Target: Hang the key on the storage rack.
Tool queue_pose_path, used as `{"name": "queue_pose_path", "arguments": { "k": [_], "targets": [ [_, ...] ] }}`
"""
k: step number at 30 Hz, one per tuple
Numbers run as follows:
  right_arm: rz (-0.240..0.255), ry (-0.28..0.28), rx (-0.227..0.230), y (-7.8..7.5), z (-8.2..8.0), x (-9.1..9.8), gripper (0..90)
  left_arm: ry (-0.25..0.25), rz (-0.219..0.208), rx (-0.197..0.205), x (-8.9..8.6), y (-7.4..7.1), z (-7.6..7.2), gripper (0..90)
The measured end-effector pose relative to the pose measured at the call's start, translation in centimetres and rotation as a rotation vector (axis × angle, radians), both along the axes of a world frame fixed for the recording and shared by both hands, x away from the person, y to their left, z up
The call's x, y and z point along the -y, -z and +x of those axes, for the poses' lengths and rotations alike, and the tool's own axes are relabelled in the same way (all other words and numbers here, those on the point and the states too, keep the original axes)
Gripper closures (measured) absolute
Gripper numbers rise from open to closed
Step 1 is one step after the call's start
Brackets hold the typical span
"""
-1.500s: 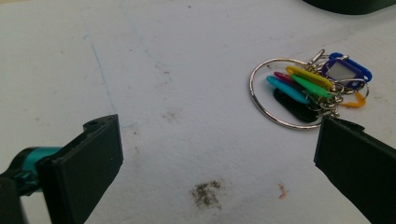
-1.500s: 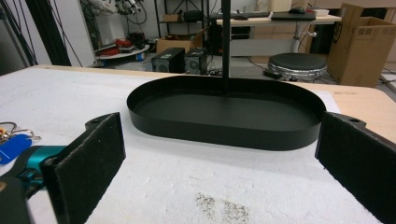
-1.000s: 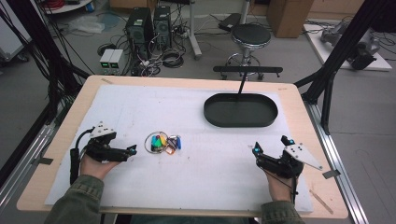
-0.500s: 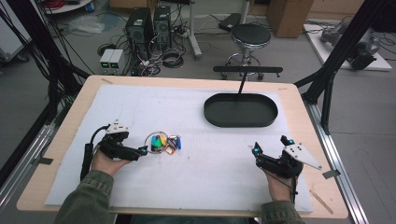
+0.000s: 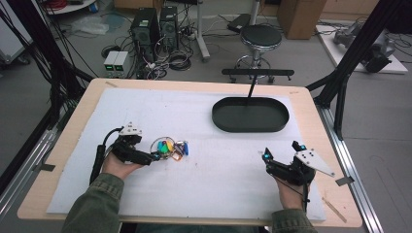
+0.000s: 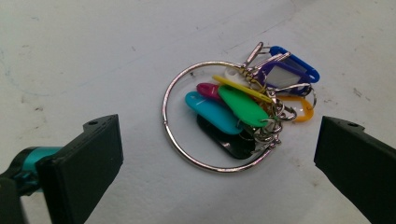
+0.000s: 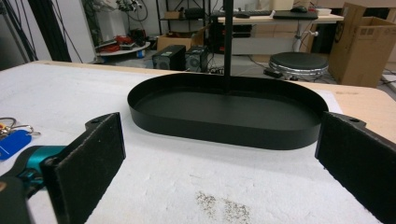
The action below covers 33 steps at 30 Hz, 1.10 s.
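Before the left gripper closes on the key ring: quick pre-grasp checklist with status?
1. Left gripper open: ok.
2. Key ring between the jaws in the left gripper view: ok.
3. Ring lying flat on the white mat, tags bunched inside: ok.
4. Jaws low enough to catch the thin ring: cannot tell.
5. Black tray empty: ok.
6. Right gripper open, away from the ring: ok.

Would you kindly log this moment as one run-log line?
left gripper: open, at key ring | right gripper: open, idle | oval black tray: empty
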State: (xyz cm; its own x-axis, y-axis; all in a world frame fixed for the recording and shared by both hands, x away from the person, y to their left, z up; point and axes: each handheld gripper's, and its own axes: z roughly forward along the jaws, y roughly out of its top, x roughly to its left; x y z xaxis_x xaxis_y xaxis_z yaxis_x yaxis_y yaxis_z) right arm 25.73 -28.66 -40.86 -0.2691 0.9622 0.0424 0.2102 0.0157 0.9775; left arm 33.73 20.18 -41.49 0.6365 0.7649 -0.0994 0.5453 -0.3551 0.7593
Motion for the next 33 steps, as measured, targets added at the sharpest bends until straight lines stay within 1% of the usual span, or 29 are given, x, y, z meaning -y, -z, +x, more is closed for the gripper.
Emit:
{"name": "queue_pose_path", "arguments": {
  "k": [4,6,12,15,20,23,26,28,29,31,33],
  "targets": [
    [-0.004,0.007,0.004,0.0,0.0,0.0,0.5,0.005,-0.01,-0.004,0.4,0.0,0.2,1.7],
    [-0.005,0.01,0.006,0.0,0.0,0.1,0.5,0.01,0.001,-0.012,0.4,0.2,0.3,1.7],
    [-0.006,0.007,0.004,0.0,0.0,0.0,0.5,0.008,-0.004,-0.025,1.0,0.4,0.7,1.7],
    [-0.003,0.007,0.004,0.0,0.0,0.0,0.5,0.022,0.016,-0.038,1.5,0.3,1.0,1.7],
    [-0.005,0.008,0.004,0.0,0.0,0.0,0.5,0.053,0.024,-0.056,2.7,0.2,1.4,2.3],
    [-0.006,0.009,0.006,0.0,0.0,0.1,0.5,0.069,0.044,-0.064,3.3,0.3,1.6,2.7],
    [-0.003,0.007,0.004,0.0,0.0,0.0,0.5,0.073,0.057,-0.071,3.8,0.4,1.7,3.6],
    [-0.003,0.006,0.004,0.0,0.0,0.0,0.5,0.075,0.068,-0.073,3.9,0.5,1.8,6.1],
    [-0.003,0.007,0.004,0.0,0.0,0.0,0.5,0.068,0.06,-0.078,3.9,0.6,1.9,6.9],
    [-0.003,0.007,0.004,0.0,0.0,0.0,0.5,0.064,0.067,-0.085,3.9,0.7,2.0,8.7],
    [-0.004,0.006,0.004,0.0,0.0,0.0,0.5,0.06,0.072,-0.092,3.8,0.8,2.1,13.2]
  ]
}}
